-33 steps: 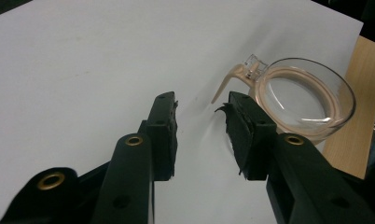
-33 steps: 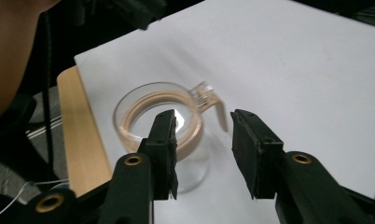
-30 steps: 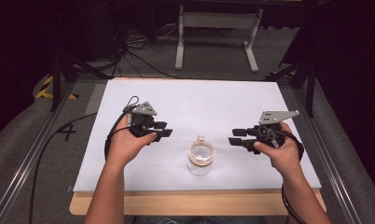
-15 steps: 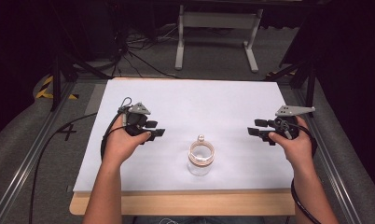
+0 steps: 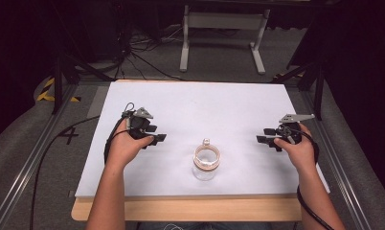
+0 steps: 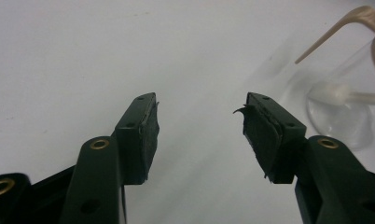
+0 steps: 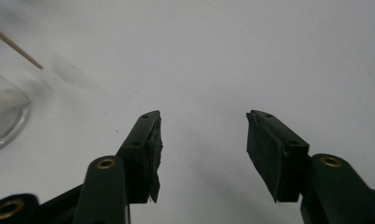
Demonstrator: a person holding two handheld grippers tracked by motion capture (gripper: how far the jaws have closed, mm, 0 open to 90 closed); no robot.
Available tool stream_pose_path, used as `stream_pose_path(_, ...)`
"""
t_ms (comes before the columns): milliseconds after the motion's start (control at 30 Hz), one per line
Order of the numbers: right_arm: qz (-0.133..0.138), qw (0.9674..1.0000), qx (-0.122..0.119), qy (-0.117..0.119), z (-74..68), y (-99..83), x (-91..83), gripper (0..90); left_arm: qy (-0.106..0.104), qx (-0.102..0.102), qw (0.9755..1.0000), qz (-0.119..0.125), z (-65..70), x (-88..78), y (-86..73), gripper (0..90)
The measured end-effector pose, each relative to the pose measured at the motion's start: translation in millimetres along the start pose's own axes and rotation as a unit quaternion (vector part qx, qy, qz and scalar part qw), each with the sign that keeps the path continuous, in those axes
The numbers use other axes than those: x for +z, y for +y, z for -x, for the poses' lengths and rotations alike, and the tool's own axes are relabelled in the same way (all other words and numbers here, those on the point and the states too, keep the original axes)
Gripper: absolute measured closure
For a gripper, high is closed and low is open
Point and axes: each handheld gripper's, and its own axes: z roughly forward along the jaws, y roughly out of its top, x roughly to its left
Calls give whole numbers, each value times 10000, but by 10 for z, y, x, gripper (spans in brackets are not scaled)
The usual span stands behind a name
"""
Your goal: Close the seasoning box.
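High view: my left gripper (image 5: 157, 139) and right gripper (image 5: 263, 140) hover over the matte white desk (image 5: 195, 103), black jaws parted, empty. Between them, well apart from each, stands a clear round glass jar (image 5: 207, 163) with a tan rim. Its transparent base lies right of my left jaws.

White surface (image 5: 195, 103) on wooden board (image 5: 190, 210). Grey carpet floor (image 5: 18, 143); metal rails (image 5: 32, 158) left and right. White metal stand (image 5: 222, 21) far centre, black cables (image 5: 133, 55) far left. Dark surroundings.
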Motion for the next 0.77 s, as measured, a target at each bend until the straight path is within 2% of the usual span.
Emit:
stream_pose_path(267, -302, 9995, -15, -13, 83, -170, 207, 447, -4, -98, 9998, -200, -91, 128, -81, 427)
stream_pose_path(433, -425, 9990, -92, -45, 61, -195, 278, 441, -46, -20, 9992, -386, -87, 148, -83, 410)
stream_pose_path(533, -431, 9990, -117, -46, 51, -194, 291, 436, -49, -32, 9995, -305, -72, 147, -75, 409)
stream_pose_path(767, -419, 9991, -76, -40, 56, -191, 277, 433, -27, -28, 9995, -323, -74, 146, -73, 401)
